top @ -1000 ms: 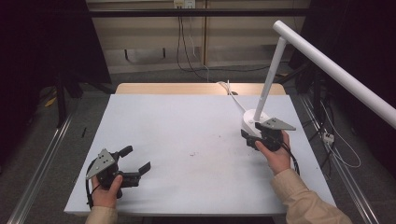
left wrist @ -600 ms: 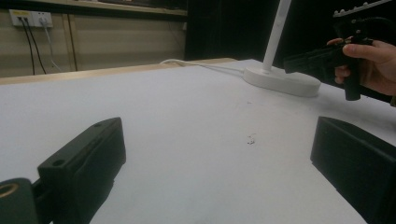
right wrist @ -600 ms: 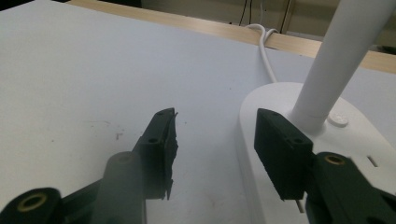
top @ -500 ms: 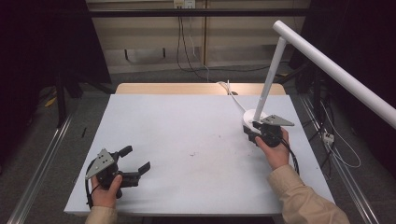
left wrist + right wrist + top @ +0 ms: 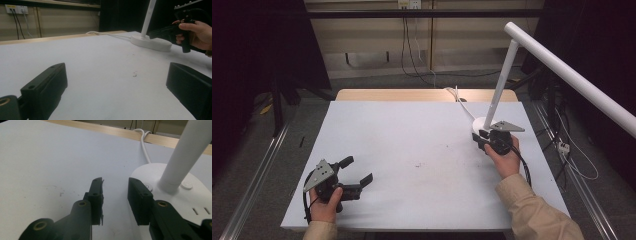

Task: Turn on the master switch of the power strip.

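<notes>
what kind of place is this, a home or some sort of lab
Probably a lab or recording workspace, not a home: a bare white table holding just a white desk lamp, loose cables along the back wall, metal floor rails.

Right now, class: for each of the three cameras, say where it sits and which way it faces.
High view: above the person's side, facing forward and down on the table; both forearms, left gripper, right gripper.
Left gripper view: on that gripper, facing across the table to the lamp base.
Right gripper view: low, by the lamp base; own jaws apart, having just been closing on nothing.
All share the lamp.
</notes>
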The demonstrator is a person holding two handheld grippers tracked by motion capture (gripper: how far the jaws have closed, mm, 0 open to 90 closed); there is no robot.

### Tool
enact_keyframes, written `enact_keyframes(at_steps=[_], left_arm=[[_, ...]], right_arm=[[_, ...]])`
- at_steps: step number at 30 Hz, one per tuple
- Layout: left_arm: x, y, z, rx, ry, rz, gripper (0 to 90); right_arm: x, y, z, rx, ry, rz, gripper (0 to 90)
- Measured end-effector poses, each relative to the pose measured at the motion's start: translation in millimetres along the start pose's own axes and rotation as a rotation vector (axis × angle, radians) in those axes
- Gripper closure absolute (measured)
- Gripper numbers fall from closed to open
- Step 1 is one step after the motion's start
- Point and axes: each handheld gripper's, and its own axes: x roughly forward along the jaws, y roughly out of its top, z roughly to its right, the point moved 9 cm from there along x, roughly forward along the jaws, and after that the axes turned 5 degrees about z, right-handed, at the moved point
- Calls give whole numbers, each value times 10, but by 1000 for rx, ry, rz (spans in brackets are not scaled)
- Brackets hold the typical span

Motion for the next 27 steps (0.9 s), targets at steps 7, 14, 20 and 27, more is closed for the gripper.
enact_keyframes(at_steps=[7,14,20,27], left_arm=[[-1,-3,0,0,-1,-1,33],[-2,1,5,-1,-4,0,33],[0,-2,5,-1,-6,-1,33],[6,1,16,2,-11,-2,33]], right_arm=[[29,35,-9,-14,10,-11,720],[48,41,21,-14,7,-22,751],[68,44,38,-13,6,-24,765],[87,59,49,-10,4,-29,793]])
